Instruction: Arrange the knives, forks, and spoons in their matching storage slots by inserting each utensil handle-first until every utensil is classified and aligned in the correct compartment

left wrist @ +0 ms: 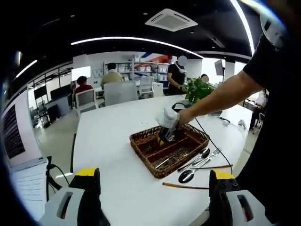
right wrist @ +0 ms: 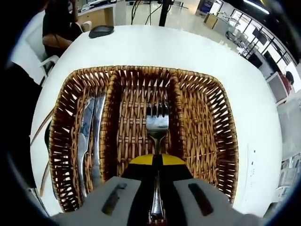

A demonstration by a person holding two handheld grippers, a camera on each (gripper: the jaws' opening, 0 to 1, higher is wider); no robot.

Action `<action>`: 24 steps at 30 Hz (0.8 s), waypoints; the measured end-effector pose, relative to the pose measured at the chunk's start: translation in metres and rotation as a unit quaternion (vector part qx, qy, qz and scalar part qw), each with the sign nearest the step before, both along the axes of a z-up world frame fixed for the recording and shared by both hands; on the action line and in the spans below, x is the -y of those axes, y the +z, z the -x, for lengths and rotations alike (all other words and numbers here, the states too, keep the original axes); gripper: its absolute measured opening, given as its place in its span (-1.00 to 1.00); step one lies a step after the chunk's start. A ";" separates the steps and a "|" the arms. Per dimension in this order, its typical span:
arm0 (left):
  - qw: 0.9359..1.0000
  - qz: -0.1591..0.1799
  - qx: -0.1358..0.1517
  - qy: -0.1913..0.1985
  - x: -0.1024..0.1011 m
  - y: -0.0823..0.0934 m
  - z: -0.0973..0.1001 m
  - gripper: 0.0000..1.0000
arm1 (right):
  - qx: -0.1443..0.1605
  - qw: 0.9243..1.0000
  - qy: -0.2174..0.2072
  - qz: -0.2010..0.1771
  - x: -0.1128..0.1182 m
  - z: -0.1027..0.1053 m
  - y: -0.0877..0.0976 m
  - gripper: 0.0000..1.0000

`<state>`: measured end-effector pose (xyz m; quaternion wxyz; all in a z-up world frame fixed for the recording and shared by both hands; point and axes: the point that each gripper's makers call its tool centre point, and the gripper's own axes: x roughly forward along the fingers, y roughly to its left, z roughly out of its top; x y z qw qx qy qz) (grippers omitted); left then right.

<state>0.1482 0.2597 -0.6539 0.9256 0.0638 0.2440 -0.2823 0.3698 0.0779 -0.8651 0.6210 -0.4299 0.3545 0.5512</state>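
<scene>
A brown wicker basket (left wrist: 141, 151) with three long slots stands on the white table (left wrist: 113, 141). My right gripper (right wrist: 157, 161) is shut on a steel fork (right wrist: 157, 123), tines pointing away, held over the middle slot (right wrist: 136, 122). Knives (right wrist: 87, 136) lie in the left slot. The right slot (right wrist: 202, 127) shows bare wicker. In the left gripper view a hand holds the right gripper (left wrist: 167, 127) above the basket. Spoons and a fork (left wrist: 197, 162) lie on the table beside the basket, with two thin brown sticks (left wrist: 186, 186). My left gripper (left wrist: 154, 174) hangs open near the table's front.
A black cable (left wrist: 214, 141) runs across the table past the basket. A green plant (left wrist: 197, 89) stands at the far edge, with office chairs (left wrist: 120, 92) and people behind it. A dark flat object (right wrist: 101, 30) lies on the table beyond the basket.
</scene>
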 end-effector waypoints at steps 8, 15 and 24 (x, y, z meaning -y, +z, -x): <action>1.000 0.000 0.003 0.000 0.002 0.002 0.002 1.00 | -0.005 1.000 -0.003 -0.013 -0.001 0.000 0.000 -0.94; 1.000 0.001 0.008 -0.003 0.003 0.005 0.002 1.00 | 0.011 1.000 0.005 -0.025 -0.003 0.004 0.012 -0.72; 0.999 -0.003 0.021 -0.028 0.019 0.012 -0.003 1.00 | 0.035 0.991 -0.047 -0.118 -0.005 0.000 0.086 -0.21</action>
